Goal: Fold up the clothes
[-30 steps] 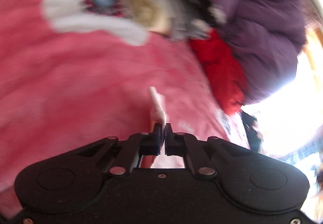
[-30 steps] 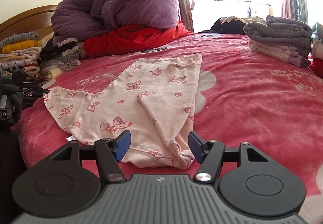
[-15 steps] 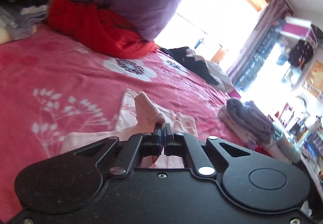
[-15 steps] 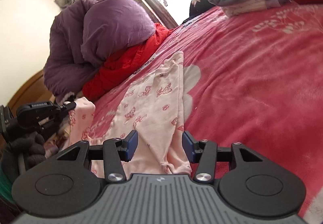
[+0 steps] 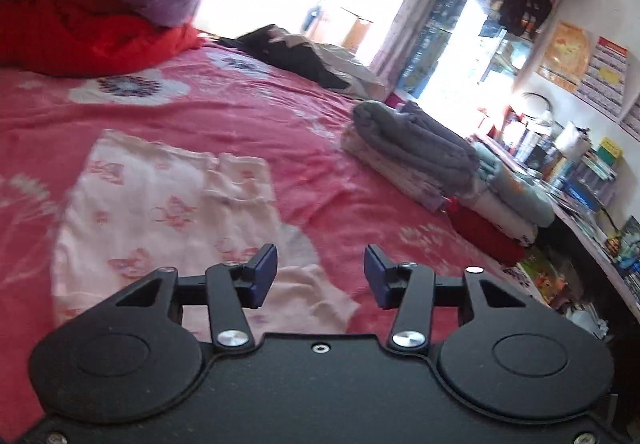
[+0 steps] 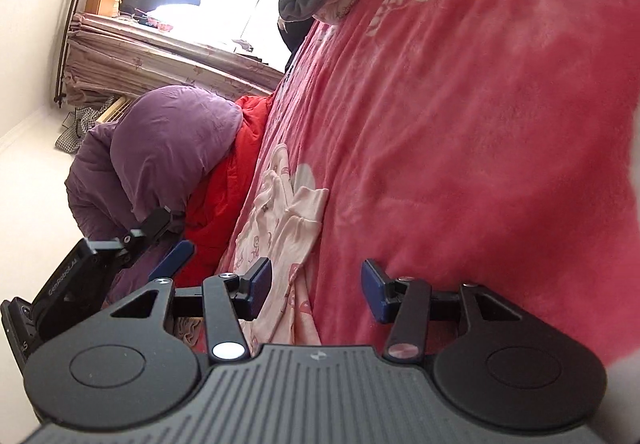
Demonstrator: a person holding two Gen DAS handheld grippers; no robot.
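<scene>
Left wrist view shows the left gripper point(image 5: 320, 274) with its jaws spread wide and nothing between them, where half a second ago they were pinched on a corner of the pink pajamas point(image 5: 160, 212). The cloth has been let go and now lies folded over on itself on the red bed point(image 5: 248, 108), a doubled flap sitting on top near the garment's far edge. The pajamas rest toward the near side of the bed, just in front of the left gripper, well apart from the pile of folded clothes point(image 5: 416, 148) at the far right edge.

The right wrist view is rolled sideways. The right gripper point(image 6: 316, 290) is also released, jaws apart and holding nothing, hovering just above the near end of the pajamas point(image 6: 280, 228), with the left gripper point(image 6: 160, 244) visible beside it.

The release suggests one fold has just been laid down. The garment looks rumpled and not yet compact, so another fold or some smoothing probably comes next, and both grippers are free to take new corners.
</scene>
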